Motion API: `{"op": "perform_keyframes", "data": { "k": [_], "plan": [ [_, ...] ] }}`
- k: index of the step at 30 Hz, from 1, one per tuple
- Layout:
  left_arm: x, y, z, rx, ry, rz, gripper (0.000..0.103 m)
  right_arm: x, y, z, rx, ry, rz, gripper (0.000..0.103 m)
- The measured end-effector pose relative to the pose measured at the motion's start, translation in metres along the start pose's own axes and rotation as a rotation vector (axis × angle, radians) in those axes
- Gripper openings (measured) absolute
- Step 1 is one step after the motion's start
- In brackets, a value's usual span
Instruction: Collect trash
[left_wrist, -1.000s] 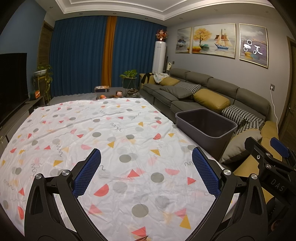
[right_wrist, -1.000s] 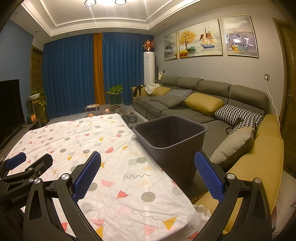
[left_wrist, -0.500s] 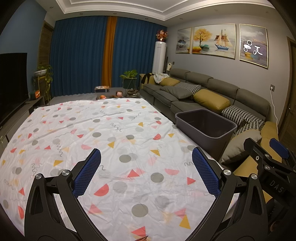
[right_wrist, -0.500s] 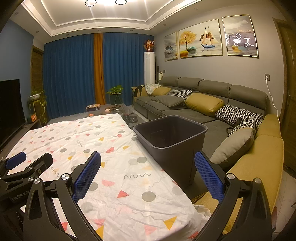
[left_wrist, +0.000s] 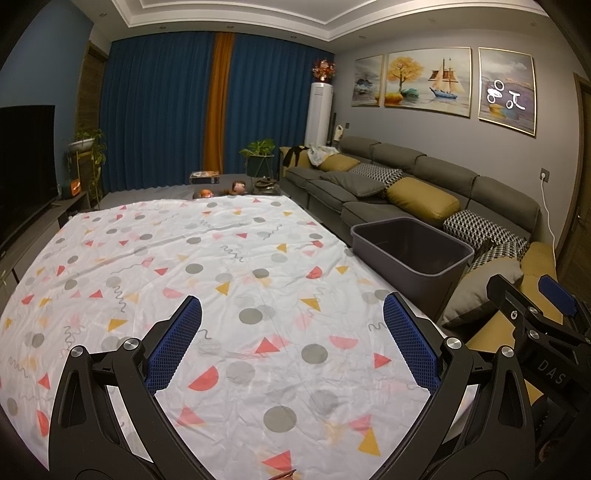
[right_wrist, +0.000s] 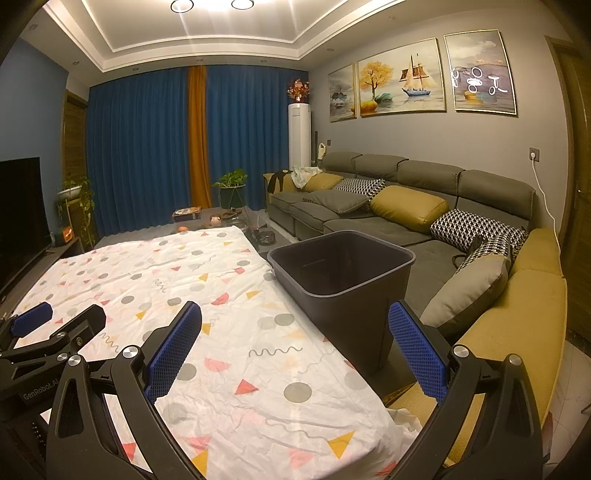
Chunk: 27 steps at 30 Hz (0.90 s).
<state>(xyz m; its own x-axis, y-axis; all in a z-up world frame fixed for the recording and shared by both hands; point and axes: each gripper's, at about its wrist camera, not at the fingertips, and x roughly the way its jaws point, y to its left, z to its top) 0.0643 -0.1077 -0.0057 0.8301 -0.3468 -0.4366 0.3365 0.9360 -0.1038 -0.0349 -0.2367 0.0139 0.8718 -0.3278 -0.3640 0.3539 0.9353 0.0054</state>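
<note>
The left gripper (left_wrist: 291, 343), its blue-padded jaws spread wide with nothing between them, is held over a white cloth printed with coloured triangles and grey dots (left_wrist: 221, 266). The right gripper (right_wrist: 293, 347) is likewise held agape and empty. Beyond it, the dark grey plastic bin (right_wrist: 343, 291) stands against the cloth's right edge, ahead and slightly right.
</note>
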Motion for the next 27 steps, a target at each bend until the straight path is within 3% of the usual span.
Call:
{"op": "perform_keyframes", "data": {
  "k": [27],
  "plan": [
    [-0.0028,-0.0041,0.0030,0.000,0.002,0.002,0.097,0.0015,0.0001,0.0018,0.001,0.000,0.002,0.098]
  ]
}}
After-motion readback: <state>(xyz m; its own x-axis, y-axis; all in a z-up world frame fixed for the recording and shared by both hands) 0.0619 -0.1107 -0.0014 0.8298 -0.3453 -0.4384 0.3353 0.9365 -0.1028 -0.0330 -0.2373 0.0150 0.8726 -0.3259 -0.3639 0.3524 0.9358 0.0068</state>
